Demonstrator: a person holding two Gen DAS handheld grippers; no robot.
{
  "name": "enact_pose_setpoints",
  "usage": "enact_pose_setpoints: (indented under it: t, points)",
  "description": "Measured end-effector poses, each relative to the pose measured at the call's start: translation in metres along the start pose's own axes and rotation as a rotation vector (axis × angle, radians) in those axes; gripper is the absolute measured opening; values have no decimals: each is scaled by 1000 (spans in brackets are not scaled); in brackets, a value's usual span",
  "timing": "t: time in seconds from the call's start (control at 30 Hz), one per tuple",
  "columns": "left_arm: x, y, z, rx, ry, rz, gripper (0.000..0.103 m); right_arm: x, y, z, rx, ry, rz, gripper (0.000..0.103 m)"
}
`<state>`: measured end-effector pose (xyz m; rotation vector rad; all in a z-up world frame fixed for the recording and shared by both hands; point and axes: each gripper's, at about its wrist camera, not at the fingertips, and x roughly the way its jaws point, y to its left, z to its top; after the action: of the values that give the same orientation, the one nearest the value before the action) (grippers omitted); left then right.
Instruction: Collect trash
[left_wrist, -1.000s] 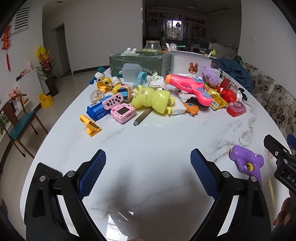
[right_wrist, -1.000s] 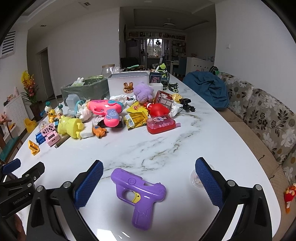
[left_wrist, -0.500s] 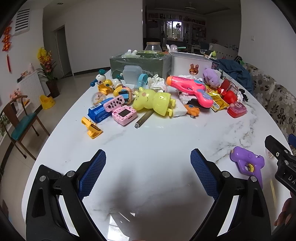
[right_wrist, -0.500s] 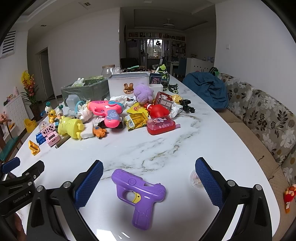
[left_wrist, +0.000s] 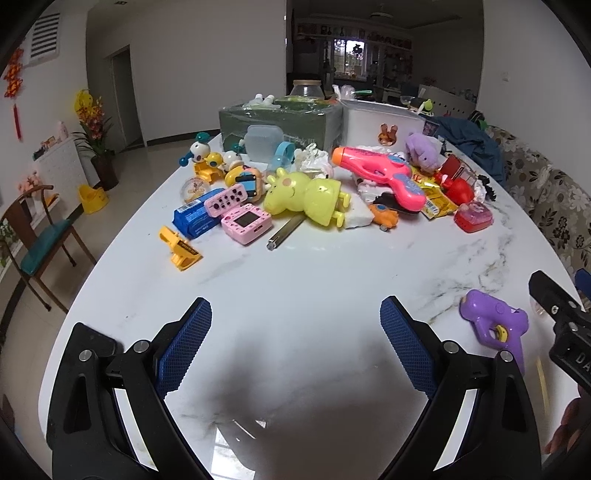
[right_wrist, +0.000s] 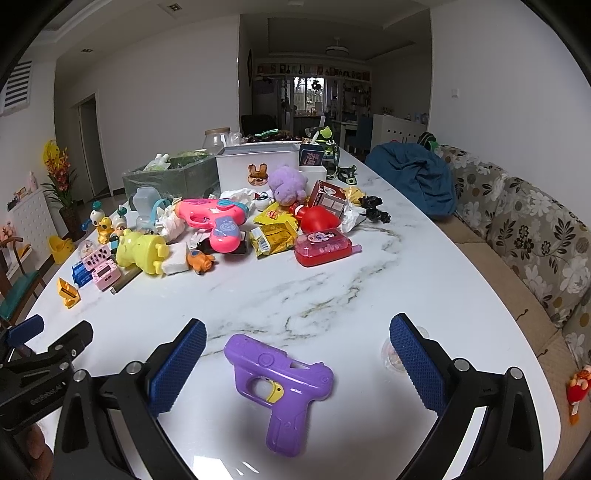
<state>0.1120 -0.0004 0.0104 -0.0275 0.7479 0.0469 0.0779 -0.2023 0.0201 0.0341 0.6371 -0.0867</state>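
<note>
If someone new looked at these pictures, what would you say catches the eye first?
Probably the purple toy pistol, lying alone on the white marble table between the open right gripper fingers. Beyond it, a colourful heap crowds the table's middle: a yellow-green pig toy, a pink water gun and yellow snack wrappers.

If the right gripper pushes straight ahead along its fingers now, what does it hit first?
Probably the purple toy gun, lying on the table between the open fingers of the right gripper. How high the gripper sits above it is unclear.
</note>
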Motion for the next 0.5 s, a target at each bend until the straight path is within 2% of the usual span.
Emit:
enact_pose_setpoints:
  t: [0.37,0.5]
  points:
    - [-3,4,-1,-4,-27,-1,94,-1,0,-3,8,7,-3,99]
    - [-6,-1,-1,22,-39,26,94,-1,-1,-3,10,8,-2,99]
